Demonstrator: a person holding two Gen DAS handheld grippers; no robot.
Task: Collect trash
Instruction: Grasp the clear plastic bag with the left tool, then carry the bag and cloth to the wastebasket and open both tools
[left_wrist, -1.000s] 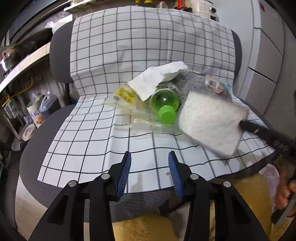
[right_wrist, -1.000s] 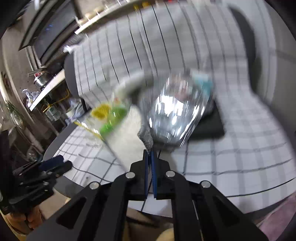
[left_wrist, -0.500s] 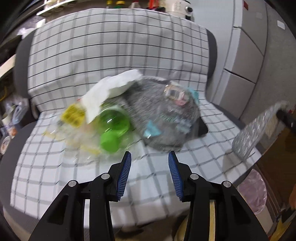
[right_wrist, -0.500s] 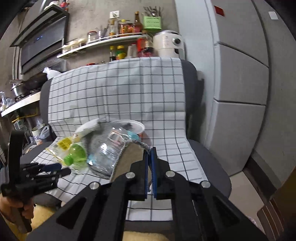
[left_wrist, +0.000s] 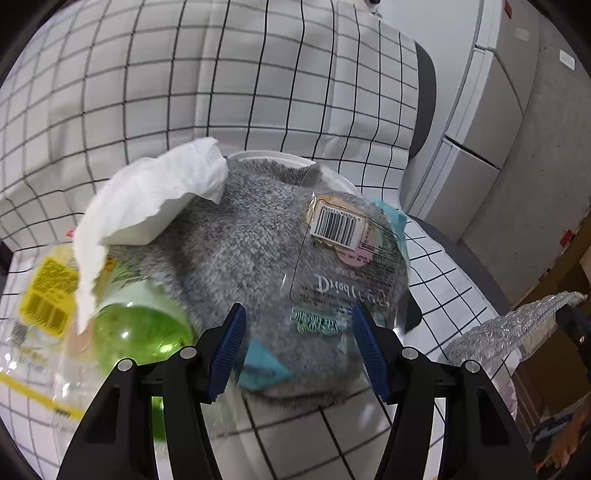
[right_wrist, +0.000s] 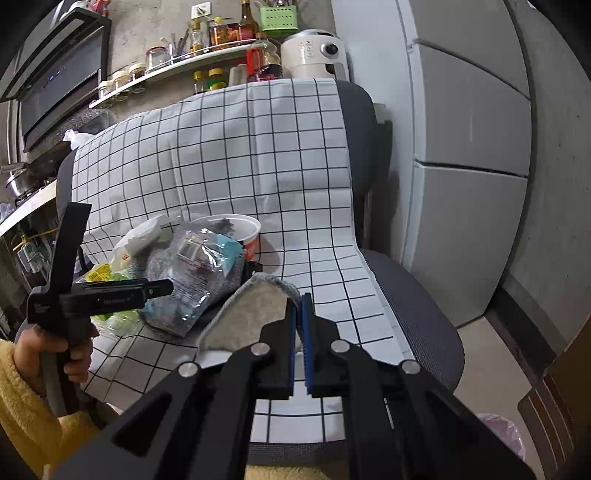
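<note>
Now we hold the left gripper (left_wrist: 297, 347) with its fingers spread, straight before the plastic wrapper (left_wrist: 347, 273), which lies on the grey cloth on the chair seat (right_wrist: 373, 295), long axis leaning away. Right of the wrapper, our right gripper (right_wrist: 298, 343) pinches a grey pad (right_wrist: 251, 314), so the left is nearer.

Left wrist view: close, looking down over the trash pile (left_wrist: 258, 258) on the chair (left_wrist: 424, 92). Right wrist view: farther back, facing the chair (right_wrist: 406, 314) from its right front. Both share the pile (right_wrist: 192, 273) and checked cloth (right_wrist: 240, 155).
</note>
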